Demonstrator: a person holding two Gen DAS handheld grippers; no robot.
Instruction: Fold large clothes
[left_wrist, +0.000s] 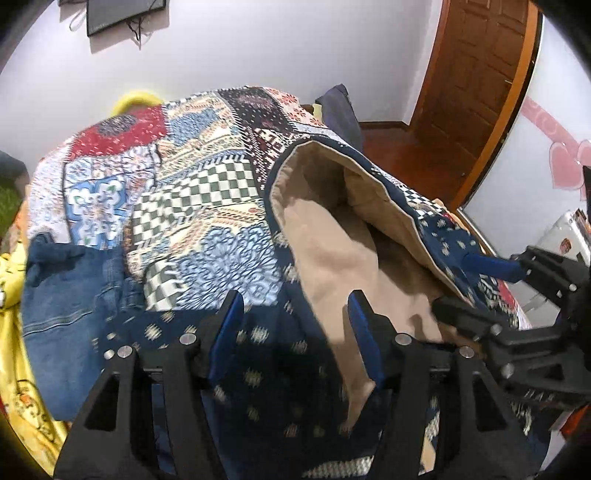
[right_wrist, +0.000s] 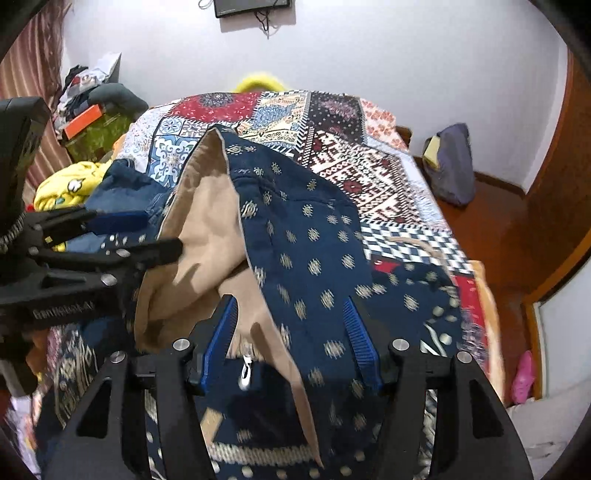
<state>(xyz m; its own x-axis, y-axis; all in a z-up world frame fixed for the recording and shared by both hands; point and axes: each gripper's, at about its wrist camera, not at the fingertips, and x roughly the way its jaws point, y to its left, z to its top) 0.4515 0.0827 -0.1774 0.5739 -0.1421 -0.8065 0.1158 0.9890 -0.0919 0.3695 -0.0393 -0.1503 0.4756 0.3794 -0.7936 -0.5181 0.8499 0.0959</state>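
A large navy garment (left_wrist: 258, 369) with small beige motifs lies rumpled on the bed, and its beige lining (left_wrist: 325, 251) is turned outward in a loose fold. My left gripper (left_wrist: 295, 332) hovers open over it, with cloth below the blue pads but not pinched. The right gripper (left_wrist: 450, 282) is open at the fold's right side. In the right wrist view the garment (right_wrist: 314, 240) lies ahead with its lining (right_wrist: 199, 221) to the left. My right gripper (right_wrist: 291, 336) stands open above a zipper pull (right_wrist: 244, 371), and the left gripper (right_wrist: 164, 232) is open at the lining's left edge.
A patchwork bedspread (left_wrist: 184, 184) covers the bed. Blue jeans (left_wrist: 74, 295) and a yellow garment (right_wrist: 70, 188) lie at the bed's left side. A dark bag (right_wrist: 454, 166) stands on the wooden floor to the right, near a brown door (left_wrist: 472, 74). Clutter (right_wrist: 85, 110) fills the far left corner.
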